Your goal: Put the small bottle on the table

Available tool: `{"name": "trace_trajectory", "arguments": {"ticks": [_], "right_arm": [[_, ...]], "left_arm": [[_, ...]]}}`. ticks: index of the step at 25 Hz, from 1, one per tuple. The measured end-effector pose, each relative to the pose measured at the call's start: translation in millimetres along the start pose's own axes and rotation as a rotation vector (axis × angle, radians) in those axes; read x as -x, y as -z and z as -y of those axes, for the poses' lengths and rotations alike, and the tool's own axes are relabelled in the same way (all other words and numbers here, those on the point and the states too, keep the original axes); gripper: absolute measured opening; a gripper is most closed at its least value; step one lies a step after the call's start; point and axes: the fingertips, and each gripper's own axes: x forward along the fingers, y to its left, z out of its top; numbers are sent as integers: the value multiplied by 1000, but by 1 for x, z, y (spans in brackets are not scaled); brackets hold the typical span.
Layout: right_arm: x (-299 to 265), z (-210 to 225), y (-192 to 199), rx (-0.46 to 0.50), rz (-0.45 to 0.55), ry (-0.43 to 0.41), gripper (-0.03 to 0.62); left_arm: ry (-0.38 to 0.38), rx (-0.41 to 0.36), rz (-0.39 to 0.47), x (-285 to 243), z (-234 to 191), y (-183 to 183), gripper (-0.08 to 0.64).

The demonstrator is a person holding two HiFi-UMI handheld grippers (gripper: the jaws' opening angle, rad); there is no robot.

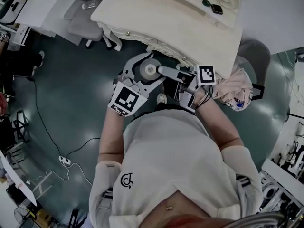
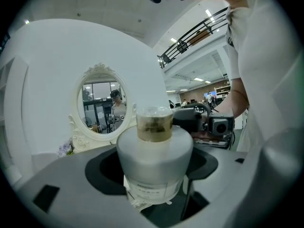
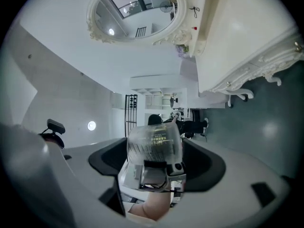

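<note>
Fingers [image 2: 61, 179] of my left gripper [image 2: 154, 167] clamp the wide white body of the small bottle [image 2: 154, 156], upright in mid-air just short of the cream dressing table [image 1: 199, 37]. My right gripper [image 3: 154, 151] brackets the clear cap [image 3: 154, 137]; whether it squeezes, I cannot tell. I judge the bottle light, rigid and smooth enough to slip, so the body is the place to grip, not the cap. The label [image 2: 149, 191] and the cap's print are too small to read.
</note>
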Motion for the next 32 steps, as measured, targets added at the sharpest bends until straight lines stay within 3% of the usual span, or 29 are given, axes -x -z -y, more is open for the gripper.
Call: {"name": "trace_trajectory", "arguments": {"ticks": [14, 24, 32], "right_arm": [[0, 29, -155, 4, 169, 29, 365], [-10, 57, -260, 28, 368, 31, 365], [-18, 107, -315, 8, 515, 65, 365]], "left_arm": [[112, 1, 13, -113, -104, 12, 350], [330, -52, -16, -184, -176, 35, 350], [479, -37, -18, -222, -216, 79, 350]]}}
